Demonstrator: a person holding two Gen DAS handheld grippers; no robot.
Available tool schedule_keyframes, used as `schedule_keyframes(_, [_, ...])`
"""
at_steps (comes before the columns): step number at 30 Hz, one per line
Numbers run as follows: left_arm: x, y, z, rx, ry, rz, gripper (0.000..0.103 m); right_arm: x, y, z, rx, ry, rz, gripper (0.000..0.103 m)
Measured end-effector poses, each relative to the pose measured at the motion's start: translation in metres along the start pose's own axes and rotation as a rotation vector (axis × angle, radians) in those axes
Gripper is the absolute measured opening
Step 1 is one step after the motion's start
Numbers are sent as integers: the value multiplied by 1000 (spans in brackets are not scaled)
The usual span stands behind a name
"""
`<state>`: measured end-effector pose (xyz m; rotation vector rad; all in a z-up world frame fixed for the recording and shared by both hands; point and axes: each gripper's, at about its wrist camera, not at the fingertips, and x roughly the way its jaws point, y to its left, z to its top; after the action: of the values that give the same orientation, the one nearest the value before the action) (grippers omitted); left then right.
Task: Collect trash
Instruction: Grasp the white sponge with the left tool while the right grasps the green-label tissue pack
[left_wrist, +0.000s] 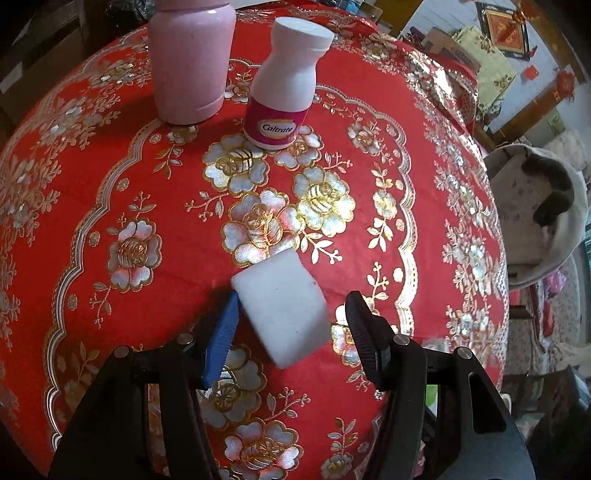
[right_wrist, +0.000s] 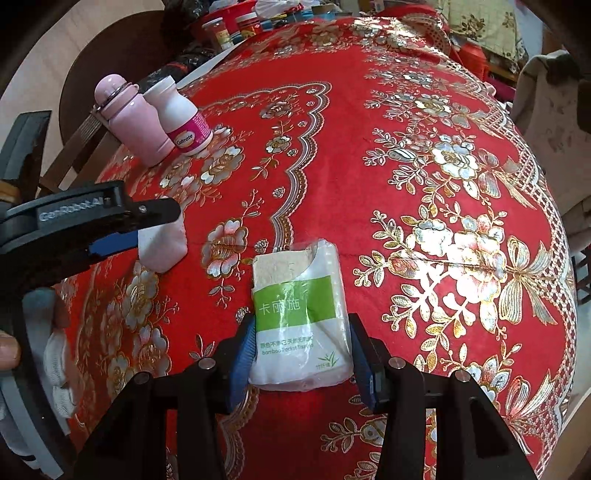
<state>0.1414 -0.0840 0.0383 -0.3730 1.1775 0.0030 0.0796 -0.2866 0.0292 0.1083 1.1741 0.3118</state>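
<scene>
A white foam block (left_wrist: 282, 314) lies on the red flowered tablecloth (left_wrist: 92, 177) between the fingers of my left gripper (left_wrist: 291, 299). The blue left pad touches the block; the black right finger stands a little off it, so the gripper is open. In the right wrist view this gripper (right_wrist: 159, 229) and the block (right_wrist: 162, 247) show at the left. My right gripper (right_wrist: 301, 319) is shut on a tissue pack (right_wrist: 299, 314) in clear wrap with a green label, a pad against each long side. The pack rests on the cloth.
A pink bottle (left_wrist: 190, 62) and a white Caltrate bottle (left_wrist: 284, 85) stand upright together at the far side of the table. A pale cushioned chair (left_wrist: 535, 214) sits beyond the right table edge. Jars and clutter (right_wrist: 236, 26) lie past the far edge.
</scene>
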Motion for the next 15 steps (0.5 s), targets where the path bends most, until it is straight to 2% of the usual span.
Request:
schedule_keyframes(2, [3,1,-1,12,11,-14,53,-1,1,-1,1,0,3,46])
schedule_keyframes(3, [3,2,-3,16,16,-30,40,-3,2,-2,-3,-1,2,45])
schedule_keyframes(8, [-7,-1,-15,73,19,-69,35,-16,3,-10,-5,-21,2,45])
schedule_keyframes(15, [-29,-13,-43,139,27,-90,35,-34,-3,-28,28,-44,-11,45])
